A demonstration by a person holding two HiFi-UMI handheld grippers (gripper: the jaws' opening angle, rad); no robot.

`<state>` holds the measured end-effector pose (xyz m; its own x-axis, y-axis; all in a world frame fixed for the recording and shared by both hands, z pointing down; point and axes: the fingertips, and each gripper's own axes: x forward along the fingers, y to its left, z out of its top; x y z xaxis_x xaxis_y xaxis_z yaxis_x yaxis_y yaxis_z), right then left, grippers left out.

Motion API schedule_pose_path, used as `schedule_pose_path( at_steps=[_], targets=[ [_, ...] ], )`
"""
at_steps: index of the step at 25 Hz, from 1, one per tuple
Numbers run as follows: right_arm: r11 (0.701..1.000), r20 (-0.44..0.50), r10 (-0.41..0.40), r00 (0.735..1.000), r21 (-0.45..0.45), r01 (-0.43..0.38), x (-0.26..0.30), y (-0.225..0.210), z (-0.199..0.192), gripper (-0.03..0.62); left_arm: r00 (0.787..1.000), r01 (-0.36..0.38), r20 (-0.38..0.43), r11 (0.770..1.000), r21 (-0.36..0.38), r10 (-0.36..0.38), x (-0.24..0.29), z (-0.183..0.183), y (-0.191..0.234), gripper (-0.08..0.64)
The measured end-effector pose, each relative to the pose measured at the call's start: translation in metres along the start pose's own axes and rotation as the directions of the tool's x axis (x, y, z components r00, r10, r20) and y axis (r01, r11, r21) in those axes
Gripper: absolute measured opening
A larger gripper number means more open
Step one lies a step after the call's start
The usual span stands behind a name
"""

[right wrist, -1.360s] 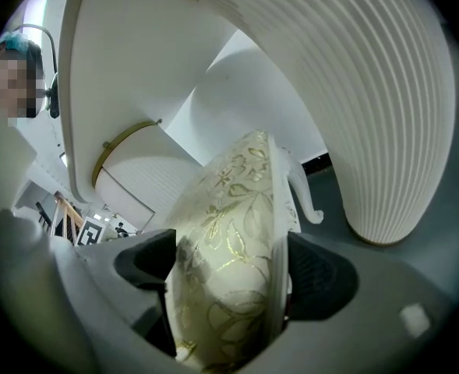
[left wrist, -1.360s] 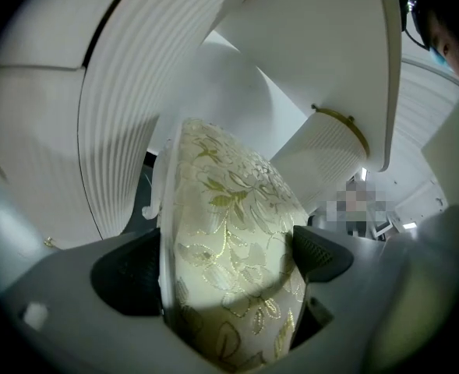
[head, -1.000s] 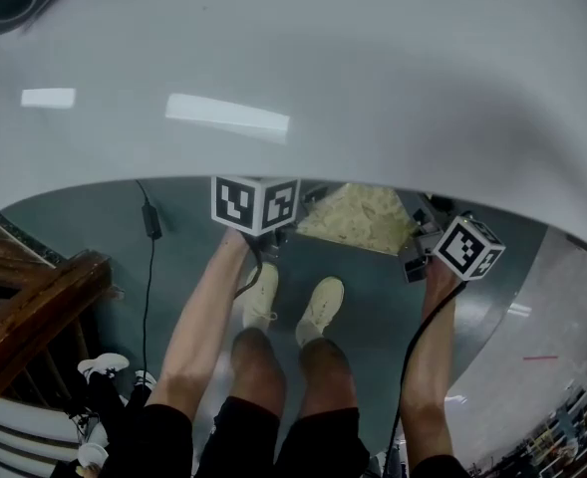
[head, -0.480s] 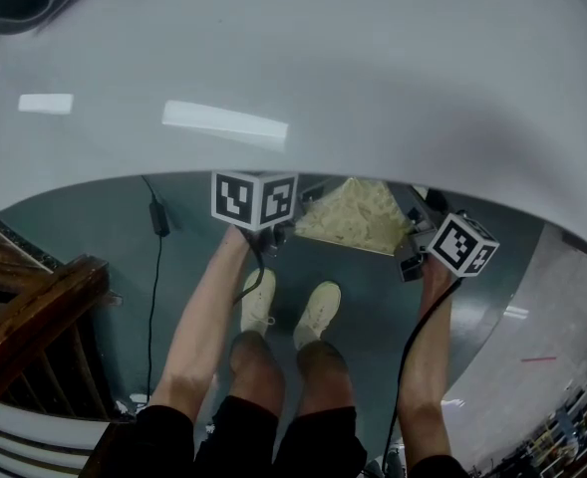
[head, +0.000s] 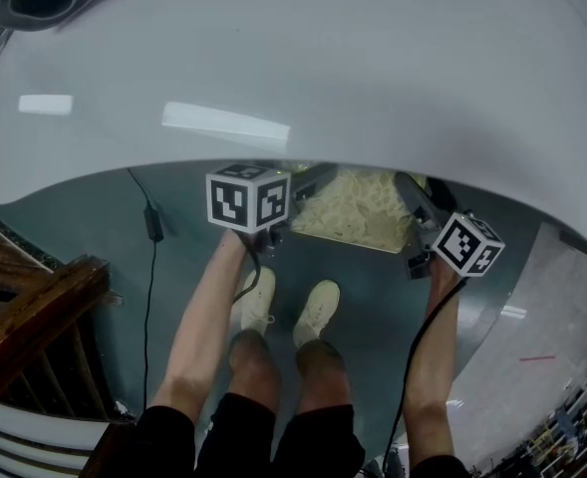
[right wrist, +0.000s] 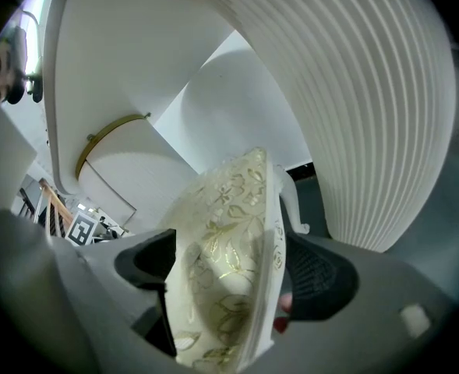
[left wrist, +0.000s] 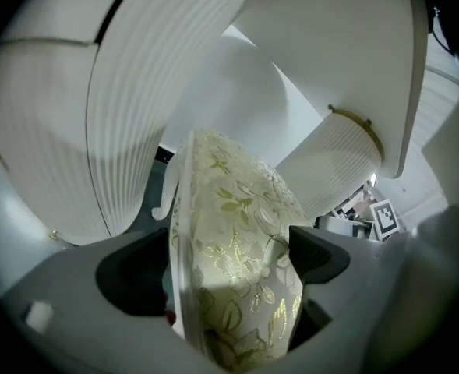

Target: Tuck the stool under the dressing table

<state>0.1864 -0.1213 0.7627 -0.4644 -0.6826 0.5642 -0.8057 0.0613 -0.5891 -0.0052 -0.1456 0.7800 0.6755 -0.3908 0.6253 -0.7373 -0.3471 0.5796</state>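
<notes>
- Jaws of left gripper [left wrist: 227, 259] have just been closing and clamp the stool [left wrist: 241, 209] seat (floral cushion between them).
- Right gripper [right wrist: 237, 267] jaws clamp the opposite seat edge.
- Stool sits partly under the dressing table [head: 323, 68] top.

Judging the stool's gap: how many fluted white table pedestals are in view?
2. In the left gripper view, one fluted white pedestal stands left of the cream floral stool seat, the other right of it, farther back. Others may be hidden.
</notes>
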Motion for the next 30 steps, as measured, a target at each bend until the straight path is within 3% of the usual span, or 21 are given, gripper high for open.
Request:
schedule_pose_path(
  at_steps=[6, 11, 15, 21, 30],
  targets=[
    [0.999, 0.012, -0.007, 1.0, -0.046, 0.008, -0.027, 0.015, 0.008, 0.445, 0.997, -0.073, 0.021, 0.997, 0.028, 0.073, -0.028, 0.01, -0.002, 0.423],
    [0.994, 0.026, -0.011, 1.0, -0.11, 0.014, -0.054, 0.049, 0.016, 0.439, 0.985, -0.162, 0.088, 0.975, 0.152, 0.15, -0.064, 0.024, -0.025, 0.324],
    [0.984, 0.047, -0.032, 0.998, -0.171, 0.04, -0.083, 0.077, 0.026, 0.422, 0.98, -0.175, 0.127, 0.966, 0.19, 0.153, -0.093, 0.036, -0.054, 0.267],
    [0.977, 0.102, -0.047, 0.994, -0.203, 0.067, -0.131, 0.12, 0.042, 0.36, 0.974, -0.193, 0.161, 0.951, 0.24, 0.157, -0.139, 0.047, -0.098, 0.198],
    [0.932, 0.186, -0.105, 0.977, -0.324, 0.162, -0.2, 0.191, 0.063, 0.192, 0.969, -0.219, 0.185, 0.922, 0.32, 0.166, -0.209, 0.055, -0.16, 0.092]
  ],
)
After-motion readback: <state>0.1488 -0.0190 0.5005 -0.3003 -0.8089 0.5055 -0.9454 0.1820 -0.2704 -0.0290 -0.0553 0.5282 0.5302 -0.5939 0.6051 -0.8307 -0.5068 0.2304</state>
